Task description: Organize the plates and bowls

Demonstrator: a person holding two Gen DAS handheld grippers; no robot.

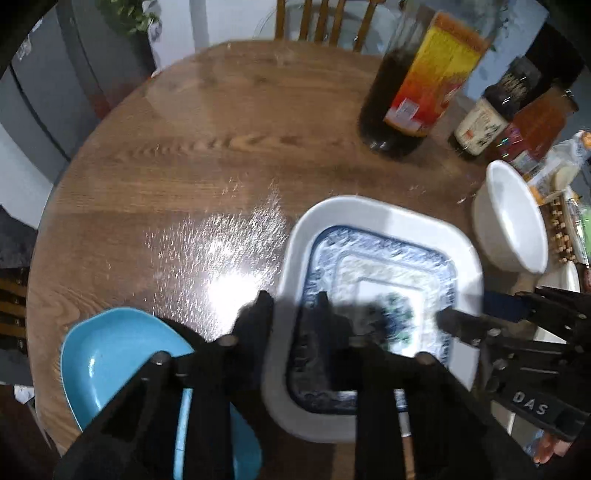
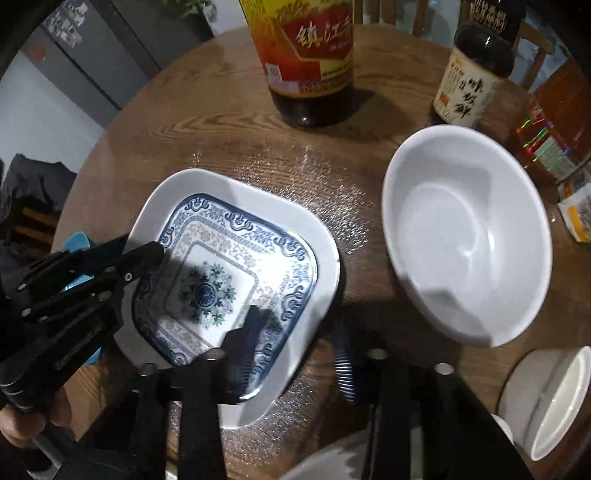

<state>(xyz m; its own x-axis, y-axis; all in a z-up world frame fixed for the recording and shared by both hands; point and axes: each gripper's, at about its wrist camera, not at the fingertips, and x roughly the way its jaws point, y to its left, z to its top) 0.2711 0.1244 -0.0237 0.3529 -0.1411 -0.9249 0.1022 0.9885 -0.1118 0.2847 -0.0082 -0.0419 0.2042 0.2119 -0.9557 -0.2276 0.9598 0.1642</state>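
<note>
A square white plate [image 1: 388,258] [image 2: 221,236] with a blue floral pattern lies on the round wooden table [image 1: 221,147]. My left gripper [image 1: 290,314] [image 2: 140,245] is shut on the plate's left rim, one finger outside and one over the pattern. My right gripper [image 2: 297,334] [image 1: 469,314] is shut on the opposite rim in the same way. A dark shadow shows under the plate's right edge. A light blue plate [image 1: 110,362] [image 2: 75,240] sits just left of it, partly hidden by the left gripper. A deep white bowl [image 2: 469,236] [image 1: 513,221] stands to the right.
A large dark vinegar bottle [image 2: 310,55] [image 1: 406,96], a soy sauce bottle [image 2: 469,85] and a reddish jar [image 2: 554,129] stand along the back. Another white bowl [image 2: 546,402] sits near right. A wooden chair [image 1: 321,22] stands behind the table.
</note>
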